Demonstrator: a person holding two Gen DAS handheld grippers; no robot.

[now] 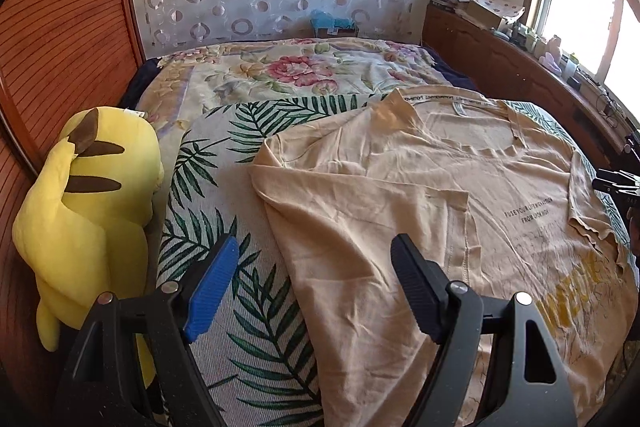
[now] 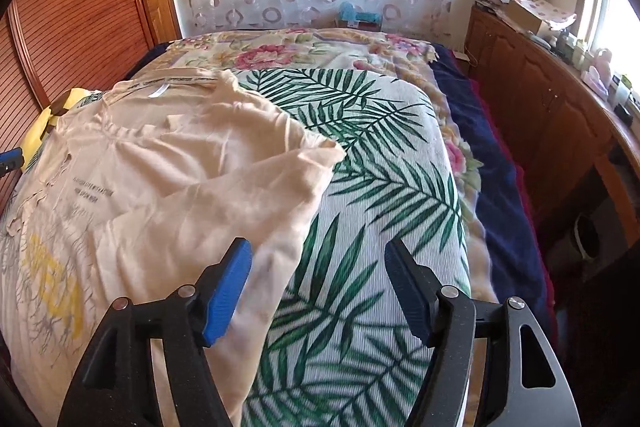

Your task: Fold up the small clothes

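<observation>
Beige cotton filled most of the left wrist view: a T-shirt [image 1: 420, 187] lay spread on a cloth with green palm leaves [image 1: 224, 179], which covered the bed. The shirt's neck pointed to the far side, and its left sleeve was folded inward over the chest, so one straight edge ran down the body. Small dark letters and a yellow print were visible on the front. The left gripper [image 1: 316, 279] stood wide open above the left border of the shirt, one finger over the leaf cloth and the other over the beige fabric; nothing was between its pads. A yellow plush toy [image 1: 88, 207] sat beside the cloth, against the wooden wall. At the right edge a small dark part of the other tool could be seen.

In the right wrist view the same T-shirt [image 2: 160, 187] lay at the left, with its right sleeve and side turned over toward the middle in a loose, thick fold. The right gripper [image 2: 320, 283] was also open and held nothing; its left finger was over the edge of the shirt, its right finger over the leaf cloth [image 2: 380, 167]. A floral blanket [image 2: 304, 55] and a dark blue cover [image 2: 496, 187] lay beyond and beside the leaf cloth.
</observation>
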